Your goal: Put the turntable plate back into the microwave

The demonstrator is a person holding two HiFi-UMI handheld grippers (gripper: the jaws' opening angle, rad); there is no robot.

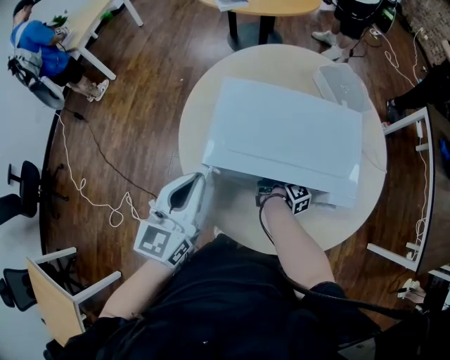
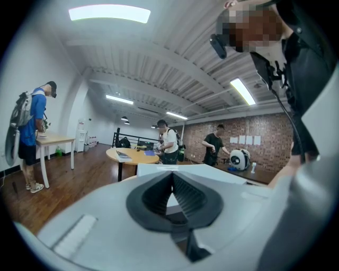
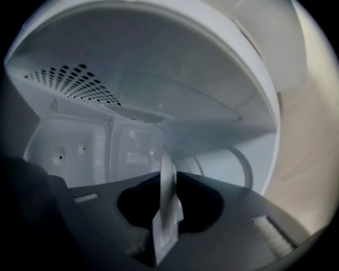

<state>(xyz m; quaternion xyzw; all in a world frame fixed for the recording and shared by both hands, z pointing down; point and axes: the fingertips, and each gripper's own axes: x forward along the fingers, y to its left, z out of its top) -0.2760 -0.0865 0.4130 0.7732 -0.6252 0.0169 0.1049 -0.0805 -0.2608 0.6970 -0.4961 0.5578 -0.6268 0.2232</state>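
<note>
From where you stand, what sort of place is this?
Probably an open office or lab space, not a kitchen: wood floor with loose cables, desks and office chairs, a brick wall. The microwave stands on a round table.

A round, pale surface point(image 1: 207, 88) stands on a dark wooden floor point(image 1: 155, 63), where a thin white cable point(image 1: 83, 186) snakes away to the left. At the far left, a person in a blue shirt point(image 2: 32, 119) with a backpack stands at a light wooden desk point(image 2: 53, 139). Two black office chairs point(image 1: 24, 184) sit by the left wall. Farther back is a round wooden table point(image 2: 130, 154), with a person in a white top point(image 2: 168, 143) beside it. Another person in black point(image 2: 214, 145) stands before a brick wall point(image 2: 265, 129) near a rounded white machine point(image 2: 241, 157). Long strip lights point(image 2: 108, 13) glow on the white ceiling.
</note>
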